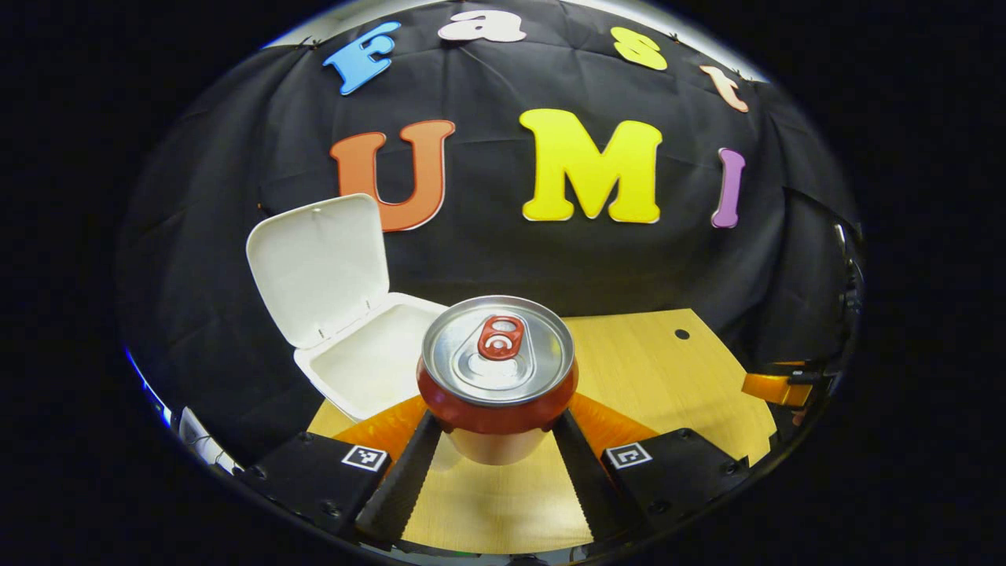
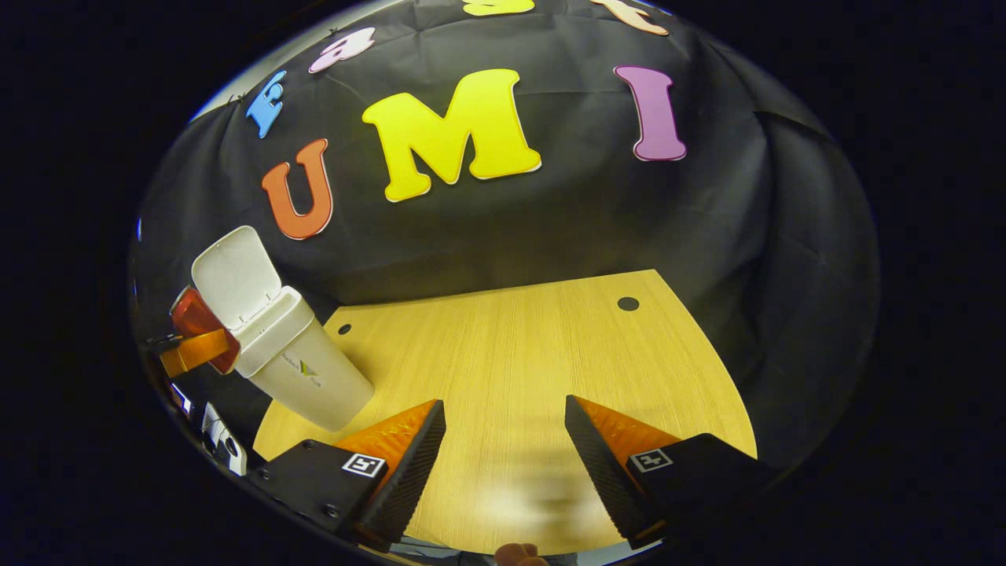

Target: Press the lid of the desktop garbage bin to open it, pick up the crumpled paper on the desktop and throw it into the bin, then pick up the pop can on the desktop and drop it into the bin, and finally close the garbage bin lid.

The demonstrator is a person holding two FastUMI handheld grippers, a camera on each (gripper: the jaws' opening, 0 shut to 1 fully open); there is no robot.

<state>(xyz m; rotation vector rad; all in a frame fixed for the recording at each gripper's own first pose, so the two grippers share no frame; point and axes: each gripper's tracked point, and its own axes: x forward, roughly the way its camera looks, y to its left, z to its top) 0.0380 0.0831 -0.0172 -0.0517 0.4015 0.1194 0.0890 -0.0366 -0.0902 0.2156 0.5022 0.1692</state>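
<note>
In the left gripper view, the left gripper [image 1: 497, 440] grasps the pop can [image 1: 497, 369] upright between its two fingers, one pressing on each side of the red body just below the silver top, whose red pull tab faces up. The can is lifted clear of the wooden table [image 1: 652, 377], its pale base hanging above the surface, just beside the open mouth of the white garbage bin [image 1: 369, 362]. The bin's lid [image 1: 318, 263] stands raised, hinged back toward the booth wall. In the right gripper view, the right gripper [image 2: 503, 440] is released, its fingers spread wide apart with bare wood between them, low over the near edge of the table. From there the bin [image 2: 302, 369] stands close to the table's far left corner, lid [image 2: 233, 275] up, with the can [image 2: 196, 318] held at its left side by the other gripper. The inside of the bin cannot be made out well enough to tell its contents.
</note>
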